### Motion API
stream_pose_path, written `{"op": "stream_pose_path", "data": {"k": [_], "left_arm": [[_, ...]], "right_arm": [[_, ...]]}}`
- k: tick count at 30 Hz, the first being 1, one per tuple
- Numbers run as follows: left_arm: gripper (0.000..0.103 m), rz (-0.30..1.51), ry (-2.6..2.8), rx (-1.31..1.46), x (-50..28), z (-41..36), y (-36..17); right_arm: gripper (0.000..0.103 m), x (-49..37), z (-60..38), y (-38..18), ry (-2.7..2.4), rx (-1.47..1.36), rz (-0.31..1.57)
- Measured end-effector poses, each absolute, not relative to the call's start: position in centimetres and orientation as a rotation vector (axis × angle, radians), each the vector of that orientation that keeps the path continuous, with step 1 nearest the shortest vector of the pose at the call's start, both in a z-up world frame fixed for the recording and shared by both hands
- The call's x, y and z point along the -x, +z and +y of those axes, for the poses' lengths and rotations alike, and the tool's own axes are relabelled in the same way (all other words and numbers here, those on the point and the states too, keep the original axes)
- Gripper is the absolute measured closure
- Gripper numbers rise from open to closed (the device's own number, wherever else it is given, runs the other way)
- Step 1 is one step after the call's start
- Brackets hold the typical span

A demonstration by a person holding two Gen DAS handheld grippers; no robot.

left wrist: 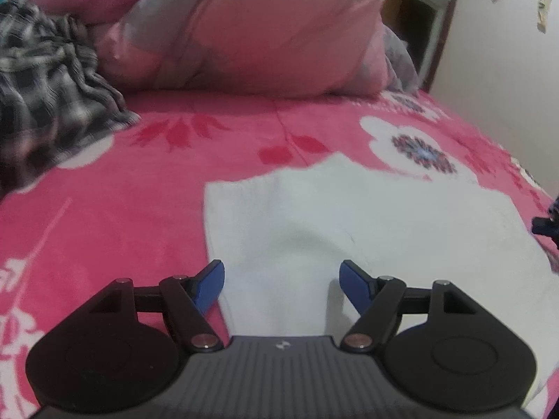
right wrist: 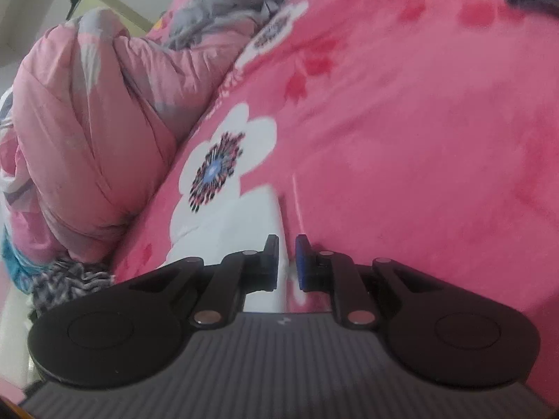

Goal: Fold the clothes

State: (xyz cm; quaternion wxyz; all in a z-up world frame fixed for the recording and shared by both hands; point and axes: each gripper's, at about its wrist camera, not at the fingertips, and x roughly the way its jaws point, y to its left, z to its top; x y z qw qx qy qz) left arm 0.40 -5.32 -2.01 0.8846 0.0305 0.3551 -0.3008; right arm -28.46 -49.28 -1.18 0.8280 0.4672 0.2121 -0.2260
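Observation:
A white garment (left wrist: 367, 216) lies flat on the pink flowered bedspread (left wrist: 122, 188), partly folded. My left gripper (left wrist: 281, 284) is open just above its near edge, blue pads wide apart, holding nothing. In the right wrist view, my right gripper (right wrist: 287, 262) is nearly closed on the edge of the white garment (right wrist: 244, 223), with the cloth running between its pads. The right gripper's tip also shows at the right edge of the left wrist view (left wrist: 546, 225).
A bundled pink and grey quilt (left wrist: 251, 31) lies at the head of the bed. A crumpled black and white checked garment (left wrist: 45, 87) lies at the left. A white wall (left wrist: 499, 52) borders the bed on the right.

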Motion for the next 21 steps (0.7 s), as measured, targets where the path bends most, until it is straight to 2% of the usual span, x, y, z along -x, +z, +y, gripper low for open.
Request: {"op": "stream_pose_path", "data": {"k": [5, 10, 12, 14, 21], "left_arm": [[0.029, 0.721, -0.661, -0.043, -1.2, -7.0, -0.6], [0.029, 0.758, -0.643, -0.066, -1.0, -7.5, -1.4], [0.029, 0.766, -0.627, -0.057, -0.8, -6.8, -1.5], [0.029, 0.765, -0.61, -0.047, -0.6, -5.9, -1.2], [0.029, 0.736, -0.624, -0.051, 2.7, -3.1, 1.4]], "right_arm": [[0.093, 24.4, -48.9, -0.5, -0.337, -0.987, 0.453], [0.093, 20.8, -50.8, -3.0, -0.34, -1.041, 0.516], [0.096, 21.7, -52.1, -3.4, -0.474, -0.997, 0.513], [0.093, 23.8, -52.7, -3.1, -0.511, -1.056, 0.448], [0.093, 31.1, -47.0, 0.6, -0.399, -1.053, 0.38]]}}
